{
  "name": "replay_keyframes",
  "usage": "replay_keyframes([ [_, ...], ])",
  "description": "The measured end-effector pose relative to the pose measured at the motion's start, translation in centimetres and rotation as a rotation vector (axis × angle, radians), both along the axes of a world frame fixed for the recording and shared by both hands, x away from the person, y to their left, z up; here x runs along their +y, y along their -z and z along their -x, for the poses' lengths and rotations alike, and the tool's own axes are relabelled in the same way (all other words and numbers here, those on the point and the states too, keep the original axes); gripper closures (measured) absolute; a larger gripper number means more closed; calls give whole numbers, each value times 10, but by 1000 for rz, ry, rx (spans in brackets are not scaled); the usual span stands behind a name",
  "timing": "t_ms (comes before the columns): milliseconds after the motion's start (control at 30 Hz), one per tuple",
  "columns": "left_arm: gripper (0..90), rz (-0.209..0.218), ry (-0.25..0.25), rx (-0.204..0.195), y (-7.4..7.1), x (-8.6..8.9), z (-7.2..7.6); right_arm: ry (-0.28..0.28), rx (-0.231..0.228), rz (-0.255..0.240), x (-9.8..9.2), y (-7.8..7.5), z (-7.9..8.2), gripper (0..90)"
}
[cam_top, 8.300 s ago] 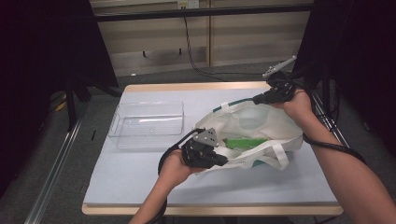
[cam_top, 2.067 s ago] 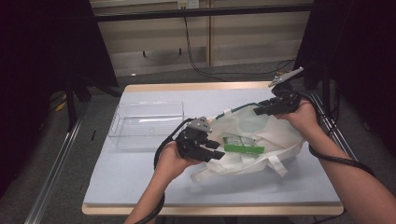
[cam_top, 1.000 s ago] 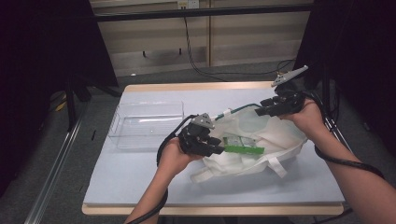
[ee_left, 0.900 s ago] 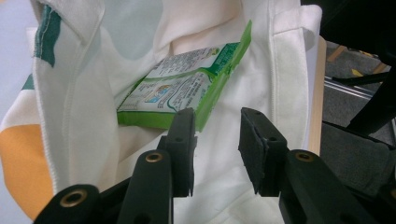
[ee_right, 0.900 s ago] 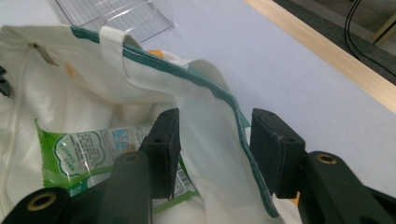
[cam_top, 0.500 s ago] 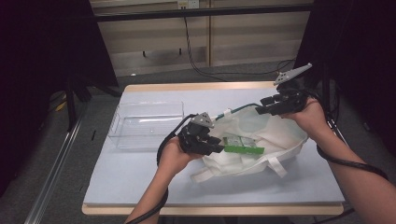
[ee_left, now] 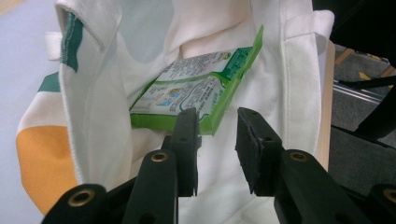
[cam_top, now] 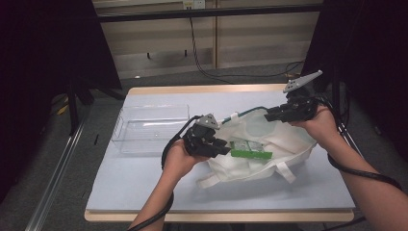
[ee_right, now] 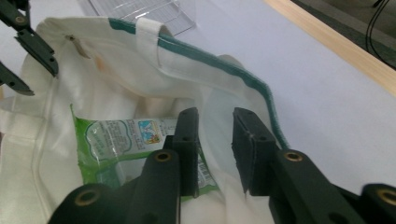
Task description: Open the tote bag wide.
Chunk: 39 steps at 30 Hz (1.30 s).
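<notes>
A white tote bag [cam_top: 269,144] lies on its side on the table [cam_top: 144,192], its mouth toward the left gripper [cam_top: 222,149]. Inside the mouth lies a green packet [cam_top: 249,150], flat and partly sticking out (printed face up in the left gripper view).

The left gripper [ee_left: 215,140] sits at the bag's opening, jaws narrowly apart with nothing between them; one jaw overlaps the packet's near edge [ee_left: 196,105], though I cannot tell whether it touches.

The right gripper [cam_top: 268,115] is at the bag's far rim. Its jaws have just been closing and stand narrowly apart, with bag cloth [ee_right: 215,107] seen in the gap; whether they pinch it I cannot tell. A clear tray [cam_top: 149,127] stands left of the bag.
</notes>
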<state>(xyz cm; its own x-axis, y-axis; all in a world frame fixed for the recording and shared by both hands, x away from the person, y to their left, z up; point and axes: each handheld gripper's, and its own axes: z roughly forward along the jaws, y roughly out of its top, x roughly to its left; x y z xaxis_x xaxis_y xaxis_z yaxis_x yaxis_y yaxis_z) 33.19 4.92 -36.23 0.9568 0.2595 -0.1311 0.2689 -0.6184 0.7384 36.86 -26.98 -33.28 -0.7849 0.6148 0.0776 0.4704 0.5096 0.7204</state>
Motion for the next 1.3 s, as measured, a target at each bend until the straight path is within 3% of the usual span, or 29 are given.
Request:
replay_keyframes([
  [467, 711, -3, -37, -16, -1, 3, -9, -37, 12, 6, 4, 13, 10, 897],
  [1000, 742, -15, -53, -19, -2, 2, -17, -45, 17, 9, 3, 20, 20, 900],
  [1300, 815, -24, -65, -29, -3, 2, -21, -37, 19, 20, 3, 21, 24, 900],
])
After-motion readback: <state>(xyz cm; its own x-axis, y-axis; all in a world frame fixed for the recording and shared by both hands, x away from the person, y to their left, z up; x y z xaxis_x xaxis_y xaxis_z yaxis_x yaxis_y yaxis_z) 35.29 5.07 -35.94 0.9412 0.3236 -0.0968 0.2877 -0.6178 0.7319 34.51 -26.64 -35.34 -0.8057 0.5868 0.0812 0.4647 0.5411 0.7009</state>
